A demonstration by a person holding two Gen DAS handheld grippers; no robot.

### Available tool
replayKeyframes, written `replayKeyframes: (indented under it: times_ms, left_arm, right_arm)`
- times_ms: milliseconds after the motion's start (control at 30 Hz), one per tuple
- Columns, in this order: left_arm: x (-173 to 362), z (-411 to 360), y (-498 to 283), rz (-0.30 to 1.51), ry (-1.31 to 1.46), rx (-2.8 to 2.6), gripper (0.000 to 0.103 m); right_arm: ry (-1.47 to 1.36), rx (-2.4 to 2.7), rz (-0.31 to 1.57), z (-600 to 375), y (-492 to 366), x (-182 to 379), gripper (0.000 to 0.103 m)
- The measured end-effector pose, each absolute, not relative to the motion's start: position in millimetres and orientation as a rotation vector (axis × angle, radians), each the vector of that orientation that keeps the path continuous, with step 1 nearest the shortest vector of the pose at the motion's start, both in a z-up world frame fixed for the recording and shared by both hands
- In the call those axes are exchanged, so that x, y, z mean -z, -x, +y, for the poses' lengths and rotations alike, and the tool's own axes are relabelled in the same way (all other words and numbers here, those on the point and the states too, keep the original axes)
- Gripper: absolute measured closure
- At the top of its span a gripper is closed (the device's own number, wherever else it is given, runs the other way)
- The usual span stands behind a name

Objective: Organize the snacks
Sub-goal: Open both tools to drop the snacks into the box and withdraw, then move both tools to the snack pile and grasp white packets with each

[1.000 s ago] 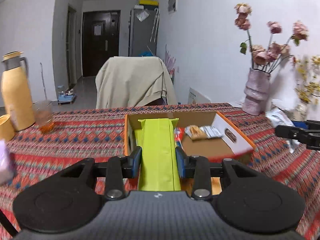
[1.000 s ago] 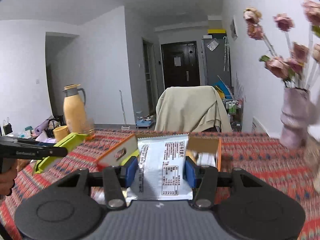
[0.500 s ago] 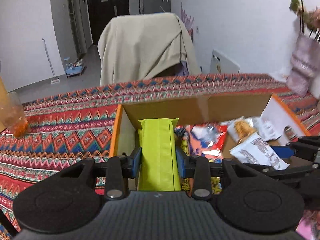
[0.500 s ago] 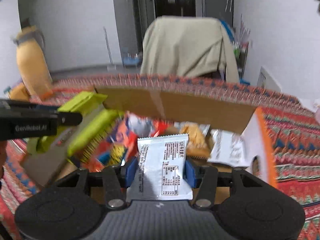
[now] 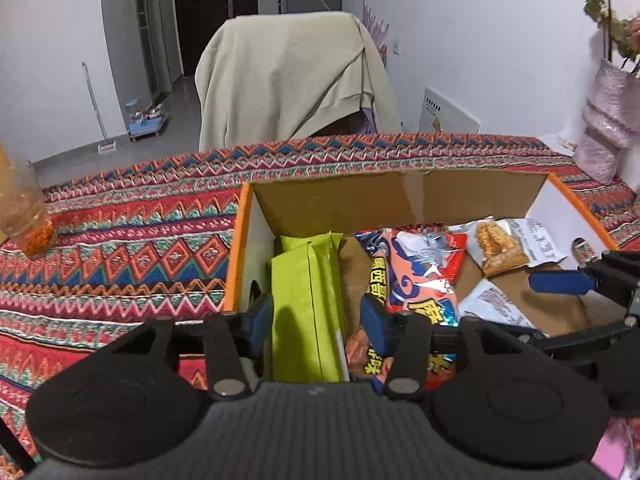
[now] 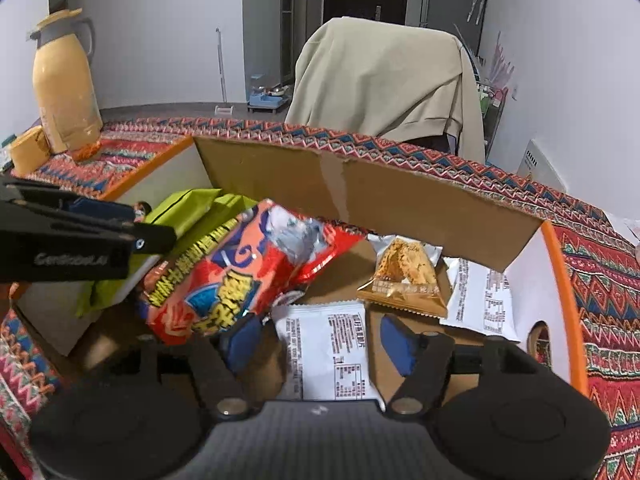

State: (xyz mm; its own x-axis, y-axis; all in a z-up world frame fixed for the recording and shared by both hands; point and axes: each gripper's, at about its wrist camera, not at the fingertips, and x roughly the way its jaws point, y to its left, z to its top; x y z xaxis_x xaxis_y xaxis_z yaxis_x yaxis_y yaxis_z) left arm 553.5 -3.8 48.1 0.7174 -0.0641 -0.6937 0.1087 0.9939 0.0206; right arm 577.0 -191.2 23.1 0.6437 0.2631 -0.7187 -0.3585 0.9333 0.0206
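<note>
Patterned tablecloth (image 5: 120, 248), box rim (image 5: 234, 256) beside left tool (image 5: 316, 316) opening around green packet (image 5: 308, 300)

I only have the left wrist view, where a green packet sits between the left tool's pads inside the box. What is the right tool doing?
Observer: The right tool is over the box too. Its jaws are opening, with a white packet between the pads and gaps on both sides.
Operator: What lies just past that packet?
Observer: A gold snack bag, overlapping a second white packet.
Operator: Anything on the table beyond my view's left edge?
Observer: A tan jug stands on the tablecloth.
</note>
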Motion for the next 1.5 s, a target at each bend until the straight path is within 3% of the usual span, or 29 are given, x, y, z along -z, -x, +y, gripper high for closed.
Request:
replayKeyframes:
  times_ms: [233,467,600,767,1167,1500]
  left_arm:
    - [-108,1,-489,0.667,-0.081,0.114,0.038]
    - [-170,11,-379,0.535,-0.073,0.161,0.017]
    - [-184,15,-311,0.468,-0.08,0.194,0.008]
    - [-177,28,-239,0.414,-0.033,0.225,0.005]
    - [-87,46,-111,0.342,0.034,0.158,0.0]
    - [-2,32,-84,0.462,0.01,0.137,0.0]
  right_arm:
    - [0.122,-0.357,0.695,-205,-532,-80,0.029]
    - [0.116,-0.349,0.541,-242,-436,-158,0.02]
    - [0.125,-0.355,0.475,-264,-373,-182,0.017]
    - [0.127,-0.364,0.396,-288,-291,-191,0.011]
    - [0.05,-0.369,0.241,-313,-125,-115,0.001]
    - [0.001,-0.301,0.352,-292,-84,-3,0.001]
